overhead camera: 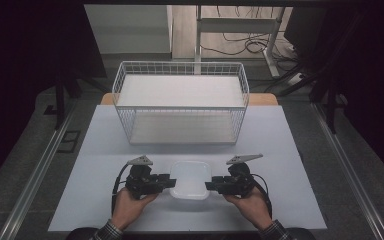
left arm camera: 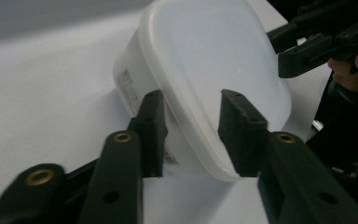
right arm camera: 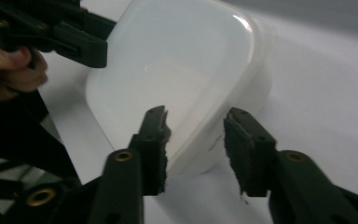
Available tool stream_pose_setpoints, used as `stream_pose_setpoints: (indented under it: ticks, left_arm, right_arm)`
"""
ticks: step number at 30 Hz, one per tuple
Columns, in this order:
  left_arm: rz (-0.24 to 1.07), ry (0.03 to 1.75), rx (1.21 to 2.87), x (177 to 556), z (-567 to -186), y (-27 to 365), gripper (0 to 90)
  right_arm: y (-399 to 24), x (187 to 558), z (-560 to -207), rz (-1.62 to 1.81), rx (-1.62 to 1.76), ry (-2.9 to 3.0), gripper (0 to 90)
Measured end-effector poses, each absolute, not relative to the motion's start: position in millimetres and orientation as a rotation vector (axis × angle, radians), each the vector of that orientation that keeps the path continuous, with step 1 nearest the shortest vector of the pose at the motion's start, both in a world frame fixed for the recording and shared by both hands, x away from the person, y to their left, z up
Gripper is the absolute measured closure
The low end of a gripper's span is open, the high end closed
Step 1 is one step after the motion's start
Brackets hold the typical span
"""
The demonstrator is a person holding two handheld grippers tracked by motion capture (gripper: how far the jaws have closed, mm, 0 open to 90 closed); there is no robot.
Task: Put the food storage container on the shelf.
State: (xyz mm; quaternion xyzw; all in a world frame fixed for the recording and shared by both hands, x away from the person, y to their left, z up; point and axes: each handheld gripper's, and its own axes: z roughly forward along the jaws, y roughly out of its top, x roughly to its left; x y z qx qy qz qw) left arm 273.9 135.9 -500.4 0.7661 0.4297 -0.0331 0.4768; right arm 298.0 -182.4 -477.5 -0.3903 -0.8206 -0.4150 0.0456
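The left claw (left arm camera: 191, 133) stood open, with one jaw on each side of the near edge of the white box (left arm camera: 214, 60), so the lid rim lay between the jaws but was not yet pinched. The right claw (right arm camera: 196, 147) was also open and straddled the opposite edge of the same box in the same way. In the high view the left claw (overhead camera: 171, 181) and the right claw (overhead camera: 207, 185) came at the box (overhead camera: 190, 179) from its two short sides, and the box rested flat on the tabletop (overhead camera: 280, 150), near the front edge, between the person's two hands. The wire basket (overhead camera: 180, 102) stood farther back on the tabletop, well apart from the box.

I judged that the main risk was a bad bite on the rim. The plastic looked smooth and the rim was thin and rounded, so if the jaws closed only on the lip of the lid, the lid could pop off or the claw could slide away. If one claw closed before the other, it could push the box sideways across the tabletop, away from the second claw. With uneven grip on the two sides, the box could tilt during a lift and slip out. I could not tell whether the box held anything, so its weight was unknown.
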Motion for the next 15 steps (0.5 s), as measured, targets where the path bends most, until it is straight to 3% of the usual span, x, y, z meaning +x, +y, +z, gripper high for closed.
stream_pose_setpoints:
  ticks: [7, 8, 15]
  left_arm:
    - [-0.05, 1.086, 1.784, 269.5, -499.8, 139.5, 77.3]
    - [-0.015, 1.072, 1.783, 267.7, -498.7, 138.7, 79.0]
    - [0.047, 1.083, 1.78, 267.7, -495.4, 137.4, 79.4]
  right_arm:
    - [-183.3, 294.6, -476.3, -1.345, -1.257, -2.489, 73.6]
    - [-183.1, 293.4, -476.1, -1.374, -1.285, -2.519, 78.0]
    - [-180.6, 296.1, -477.7, -1.438, -1.293, -2.536, 78.0]
